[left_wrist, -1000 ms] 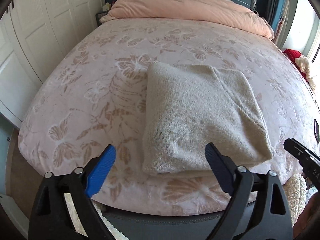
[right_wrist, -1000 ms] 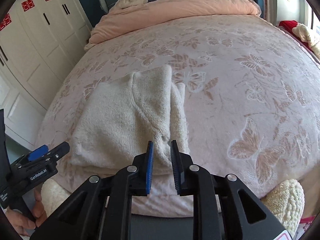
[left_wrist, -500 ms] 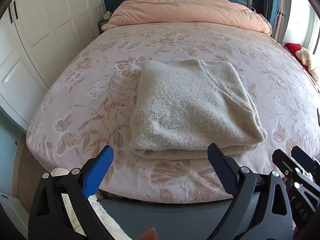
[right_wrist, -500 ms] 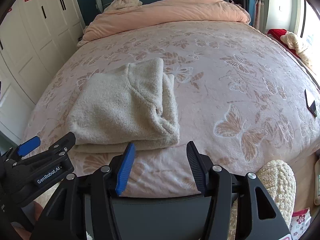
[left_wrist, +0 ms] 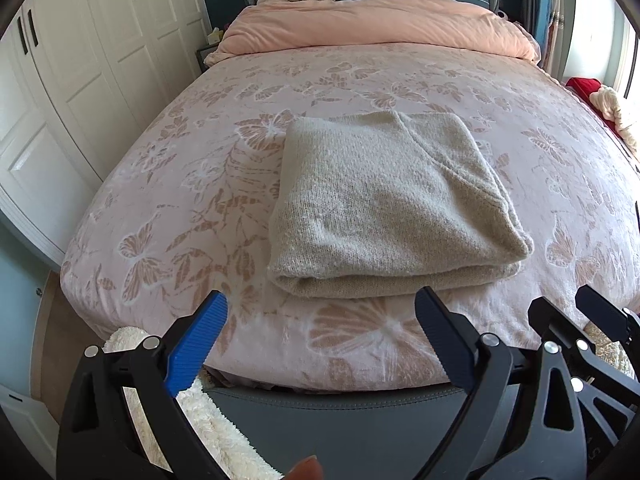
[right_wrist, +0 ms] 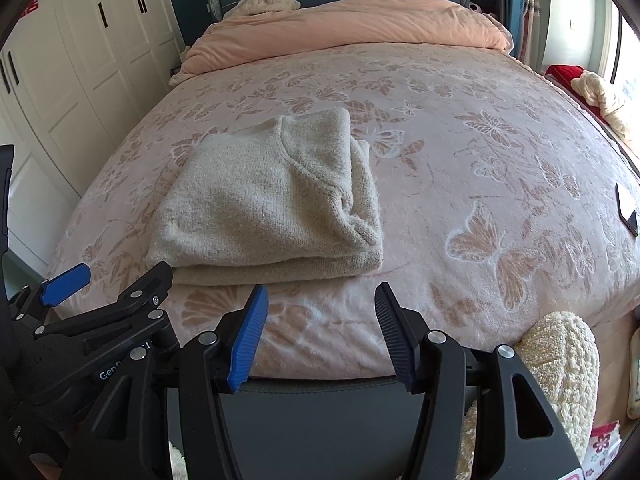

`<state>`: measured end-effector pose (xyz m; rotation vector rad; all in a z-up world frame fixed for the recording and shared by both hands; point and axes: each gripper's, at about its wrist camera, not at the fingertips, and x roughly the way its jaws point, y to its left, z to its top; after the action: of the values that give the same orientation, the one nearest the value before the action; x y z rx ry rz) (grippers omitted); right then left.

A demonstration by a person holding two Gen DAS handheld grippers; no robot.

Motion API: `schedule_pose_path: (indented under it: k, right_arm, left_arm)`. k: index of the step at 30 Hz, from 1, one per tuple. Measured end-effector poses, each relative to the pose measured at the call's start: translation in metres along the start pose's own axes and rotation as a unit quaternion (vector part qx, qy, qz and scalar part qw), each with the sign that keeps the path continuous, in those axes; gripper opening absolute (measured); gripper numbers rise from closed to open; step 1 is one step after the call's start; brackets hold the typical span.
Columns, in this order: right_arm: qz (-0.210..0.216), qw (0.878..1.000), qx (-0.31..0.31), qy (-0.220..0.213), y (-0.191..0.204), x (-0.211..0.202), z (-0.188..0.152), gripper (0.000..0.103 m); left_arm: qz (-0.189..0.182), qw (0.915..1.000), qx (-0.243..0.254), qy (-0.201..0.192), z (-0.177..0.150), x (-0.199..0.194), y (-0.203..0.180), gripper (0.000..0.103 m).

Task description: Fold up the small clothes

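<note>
A beige knit sweater (left_wrist: 384, 204) lies folded into a thick rectangle on the pink butterfly-patterned bed cover (left_wrist: 192, 184). It also shows in the right wrist view (right_wrist: 272, 200), left of centre. My left gripper (left_wrist: 320, 316) is open and empty, held off the foot of the bed just short of the sweater's near edge. My right gripper (right_wrist: 320, 304) is open and empty, also off the bed's foot, to the right of the sweater. The right gripper shows at the right edge of the left wrist view (left_wrist: 592, 320); the left gripper shows at the left of the right wrist view (right_wrist: 100, 280).
A peach duvet (left_wrist: 376, 24) is bunched at the head of the bed. White wardrobe doors (left_wrist: 80, 80) line the left side. A dark phone-like object (right_wrist: 626, 208) lies on the bed's right edge. A cream fluffy rug (right_wrist: 560, 360) lies on the floor below.
Both grippers have pulled back from the sweater toward the foot of the bed. The right gripper, nearly shut at the sweater's edge a second ago, has opened. The sweater stays folded.
</note>
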<state>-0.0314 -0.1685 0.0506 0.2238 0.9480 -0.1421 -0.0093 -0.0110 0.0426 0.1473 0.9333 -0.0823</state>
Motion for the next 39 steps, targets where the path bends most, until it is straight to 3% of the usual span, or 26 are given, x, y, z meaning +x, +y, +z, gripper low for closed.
schedule_pose_path:
  k: [39]
  right_arm:
    - [-0.016, 1.0, 0.006, 0.002, -0.0034, -0.007, -0.0092, 0.056]
  left_arm:
    - [0.015, 0.9999, 0.001, -0.006, -0.0098, -0.0084, -0.0045, 0.092]
